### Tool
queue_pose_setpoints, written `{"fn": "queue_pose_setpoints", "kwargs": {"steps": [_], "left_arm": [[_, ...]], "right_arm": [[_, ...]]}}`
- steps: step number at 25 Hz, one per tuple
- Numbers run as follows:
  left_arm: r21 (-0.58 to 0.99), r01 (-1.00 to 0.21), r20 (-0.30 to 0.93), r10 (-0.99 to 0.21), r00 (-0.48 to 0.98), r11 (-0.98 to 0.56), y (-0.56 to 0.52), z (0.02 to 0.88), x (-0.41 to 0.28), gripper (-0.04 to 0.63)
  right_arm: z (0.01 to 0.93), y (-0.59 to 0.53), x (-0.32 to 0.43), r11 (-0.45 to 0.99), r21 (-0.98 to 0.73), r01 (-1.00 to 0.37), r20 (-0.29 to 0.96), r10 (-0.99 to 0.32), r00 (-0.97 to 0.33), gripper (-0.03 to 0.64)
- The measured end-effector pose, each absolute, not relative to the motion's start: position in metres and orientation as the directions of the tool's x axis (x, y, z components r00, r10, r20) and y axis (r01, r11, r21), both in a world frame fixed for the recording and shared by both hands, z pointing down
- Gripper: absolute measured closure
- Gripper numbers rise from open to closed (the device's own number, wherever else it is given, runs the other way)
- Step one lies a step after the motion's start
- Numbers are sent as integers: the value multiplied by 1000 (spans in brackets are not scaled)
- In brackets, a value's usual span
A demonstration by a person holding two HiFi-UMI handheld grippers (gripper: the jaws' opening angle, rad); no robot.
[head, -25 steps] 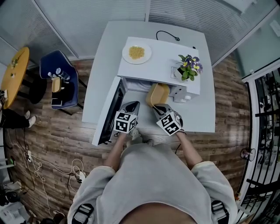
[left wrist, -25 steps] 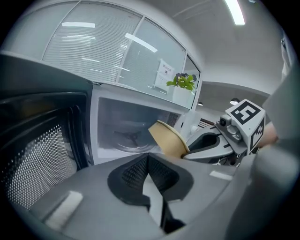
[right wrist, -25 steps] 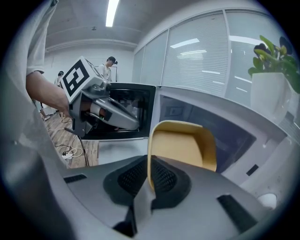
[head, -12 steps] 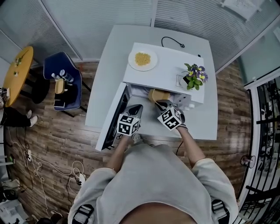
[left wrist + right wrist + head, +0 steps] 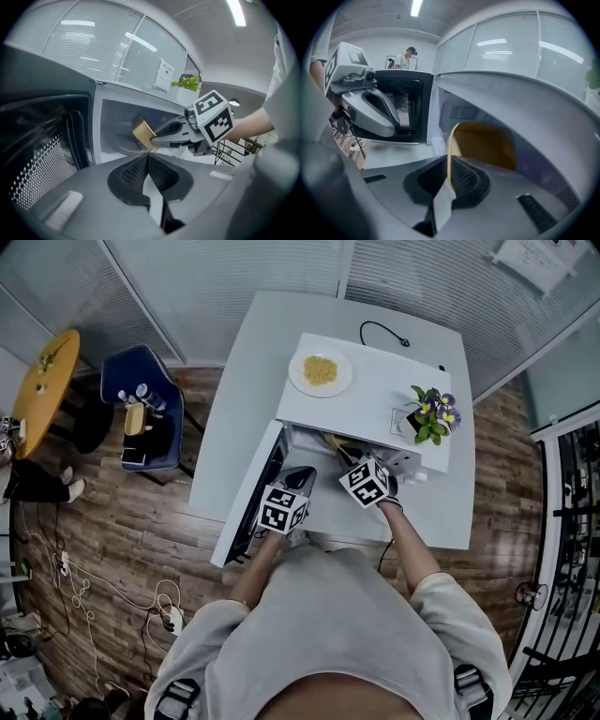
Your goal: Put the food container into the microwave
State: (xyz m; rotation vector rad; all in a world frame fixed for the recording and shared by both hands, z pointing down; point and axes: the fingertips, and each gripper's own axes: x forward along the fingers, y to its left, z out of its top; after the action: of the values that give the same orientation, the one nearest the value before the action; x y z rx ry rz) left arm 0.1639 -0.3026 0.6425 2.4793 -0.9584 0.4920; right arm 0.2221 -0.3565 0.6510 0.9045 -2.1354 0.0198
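Right hand-held gripper (image 5: 447, 180) pinches thin rim of rounded yellow container (image 5: 485, 145) inside boxy white microwave (image 5: 375, 399); left hand-held gripper (image 5: 147, 161) pressed together, empty.

Wood floor (image 5: 122, 521), white table (image 5: 242, 362), blue chair (image 5: 117, 381)

The tan-yellow plastic food container (image 5: 487, 143) is cut off below by the right gripper (image 5: 449, 169). In the head view the white microwave (image 5: 375, 395) covers nearly all of it (contents unseen). Items on the blue chair (image 5: 141, 413) are too small to tell.
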Motion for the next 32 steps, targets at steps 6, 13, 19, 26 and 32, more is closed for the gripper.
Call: {"fn": "queue_pose_setpoints", "kwargs": {"steps": [6, 13, 19, 26, 32], "left_arm": [[264, -681, 467, -527, 710, -683, -303, 640, 166, 584], [269, -669, 471, -511, 719, -693, -302, 642, 170, 584], [276, -659, 466, -502, 728, -699, -302, 641, 172, 584], [276, -653, 465, -497, 733, -705, -301, 641, 174, 584], [273, -660, 465, -505, 727, -700, -303, 640, 170, 584]], "right_arm": [[660, -375, 220, 727, 307, -614, 689, -615, -383, 589], [674, -392, 222, 713, 314, -627, 704, -617, -350, 589], [683, -401, 222, 709, 323, -626, 716, -616, -328, 589], [689, -410, 220, 709, 348, -613, 726, -618, -302, 589], [699, -412, 215, 724, 386, -572, 744, -611, -270, 589]]}}
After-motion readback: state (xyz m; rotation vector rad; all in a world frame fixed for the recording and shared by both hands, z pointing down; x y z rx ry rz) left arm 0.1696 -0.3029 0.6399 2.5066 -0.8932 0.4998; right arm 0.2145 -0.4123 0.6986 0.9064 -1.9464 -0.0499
